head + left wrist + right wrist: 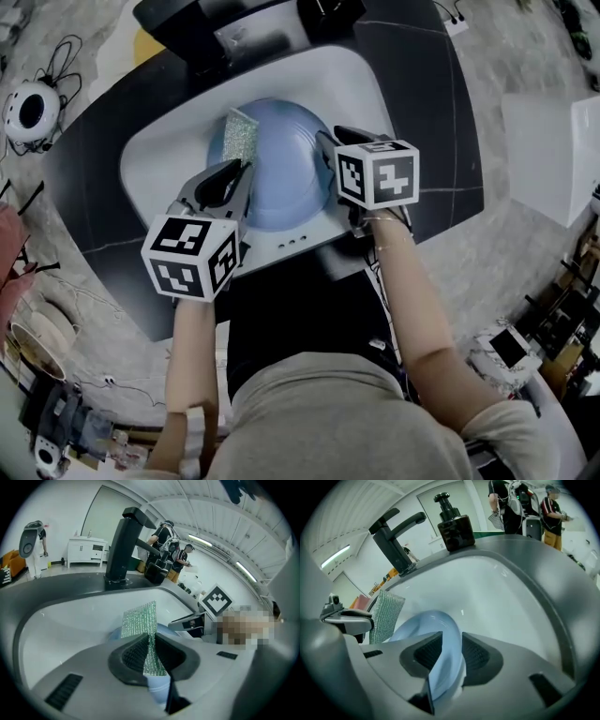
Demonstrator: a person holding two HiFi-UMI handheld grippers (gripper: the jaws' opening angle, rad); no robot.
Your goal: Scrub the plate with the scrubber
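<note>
Here, white sink (pixel 150 169), dark counter (pixel 94 220), left fingers (pixel 133 654) pinching scrubber (pixel 138 619), right fingers (pixel 476 656) gripping plate (pixel 424 623).

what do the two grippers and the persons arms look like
The left gripper and right gripper are pale grey moulded shells with dark grey, ribbed jaws. Each carries a white cube printed with black square markers: the left cube and the right cube. The forearms are unsleeved, and the person wears a greyish short-sleeved top.
</note>
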